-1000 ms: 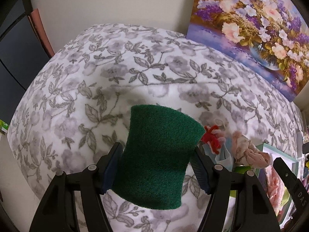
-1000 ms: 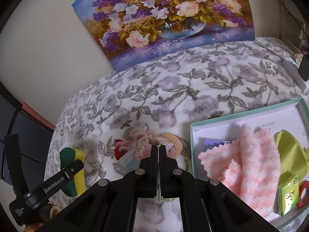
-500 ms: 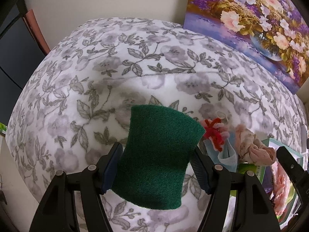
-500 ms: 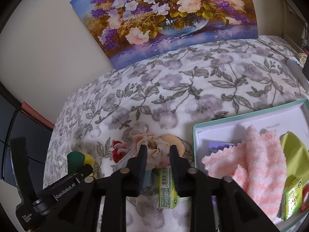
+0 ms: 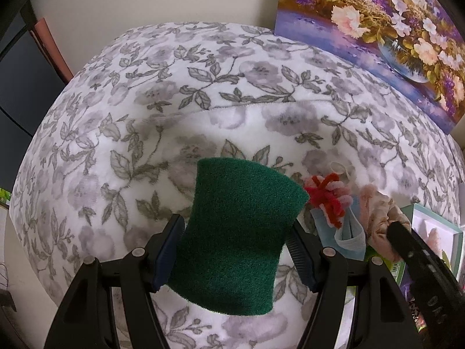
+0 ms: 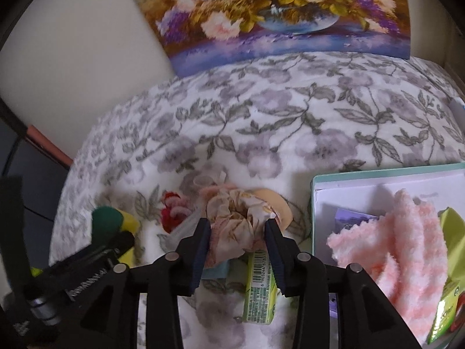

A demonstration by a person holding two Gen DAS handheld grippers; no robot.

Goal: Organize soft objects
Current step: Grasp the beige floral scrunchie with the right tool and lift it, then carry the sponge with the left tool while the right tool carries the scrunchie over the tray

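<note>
- Left gripper (image 5: 232,250) is clamped on the green scouring sponge (image 5: 238,238), pads pressing both long edges so the sponge bows in the middle, held above the floral blanket (image 5: 180,93).
- From the right wrist view that same sponge shows its yellow underside at far left, with the left gripper's black frame beneath it.
- Right gripper (image 6: 237,232) has just been opening its jaws; they now stand partway apart, one on either side of the floral fabric scrunchie (image 6: 237,218), which sits between the pads. Whether the pads touch the cloth cannot be told.
- The scrunchie lies on the blanket, on top of a pale blue face mask (image 5: 348,235) and a green barcoded packet (image 6: 260,288).
- Just beside it to the left, a red and pink pipe-cleaner tangle (image 6: 174,212).
- Behind the scrunchie, a beige round pad (image 6: 276,203) peeks out.
- Off to the right, the teal-rimmed white box (image 6: 315,203) holds a fluffy pink cloth (image 6: 401,244), a lime-green cloth (image 6: 453,226) and a small green carton (image 6: 444,317).
- A flower painting (image 6: 276,14) leans against the wall at the back.
</note>
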